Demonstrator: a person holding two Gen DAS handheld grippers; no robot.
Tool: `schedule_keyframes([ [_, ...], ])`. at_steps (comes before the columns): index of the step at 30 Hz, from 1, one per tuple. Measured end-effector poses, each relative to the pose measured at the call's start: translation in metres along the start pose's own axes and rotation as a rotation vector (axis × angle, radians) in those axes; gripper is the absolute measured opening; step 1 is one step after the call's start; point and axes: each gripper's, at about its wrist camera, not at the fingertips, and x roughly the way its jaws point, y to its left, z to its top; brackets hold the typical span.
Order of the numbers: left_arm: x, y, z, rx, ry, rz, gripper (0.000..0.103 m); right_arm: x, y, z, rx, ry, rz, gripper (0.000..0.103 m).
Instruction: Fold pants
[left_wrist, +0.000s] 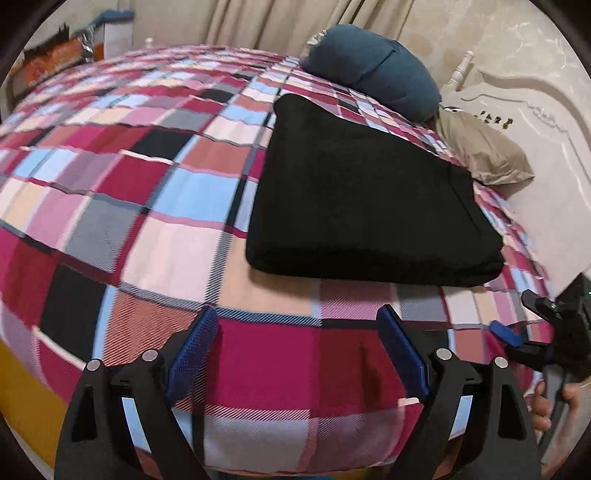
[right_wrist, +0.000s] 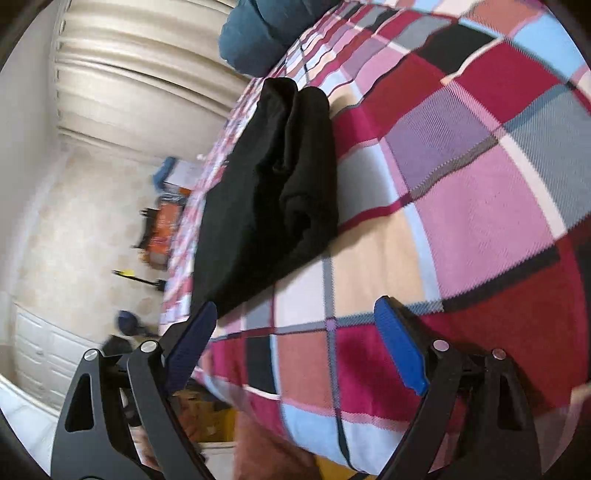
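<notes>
Both your tools hang released over the checked bed, holding nothing.

Your left tool (left_wrist: 297, 325) and right tool (right_wrist: 295, 317) gape over the plaid bedspread (left_wrist: 155, 206). Ahead lie the folded black pants (left_wrist: 362, 199), a soft flat slab, long axis running away from you toward the blue pillow (left_wrist: 373, 66); nothing stands between.

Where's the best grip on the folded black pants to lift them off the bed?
Probably the near thick edge of the black pants, approached low from the bed's front side. The stacked layers there form a raised rounded lip above the plaid bedspread, so open jaws can straddle it.
</notes>
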Motion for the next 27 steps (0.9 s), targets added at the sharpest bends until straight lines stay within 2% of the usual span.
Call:
schedule_keyframes([
  [5,-0.005,-0.008,-0.008,0.052,-0.017,0.065,0.086,0.009,0.022,-0.015,-0.138,-0.034,-0.161,0.092],
  [13,-0.01,-0.018,-0.016,0.056,-0.037,0.091,0.086,0.03,0.047,-0.036,-0.305,-0.064,-0.383,0.094],
  [18,-0.009,-0.019,-0.023,0.038,-0.029,0.098,0.086,0.034,0.052,-0.044,-0.346,-0.078,-0.433,0.096],
  [27,-0.01,-0.023,-0.026,0.033,-0.034,0.103,0.086,0.033,0.051,-0.044,-0.354,-0.078,-0.441,0.097],
])
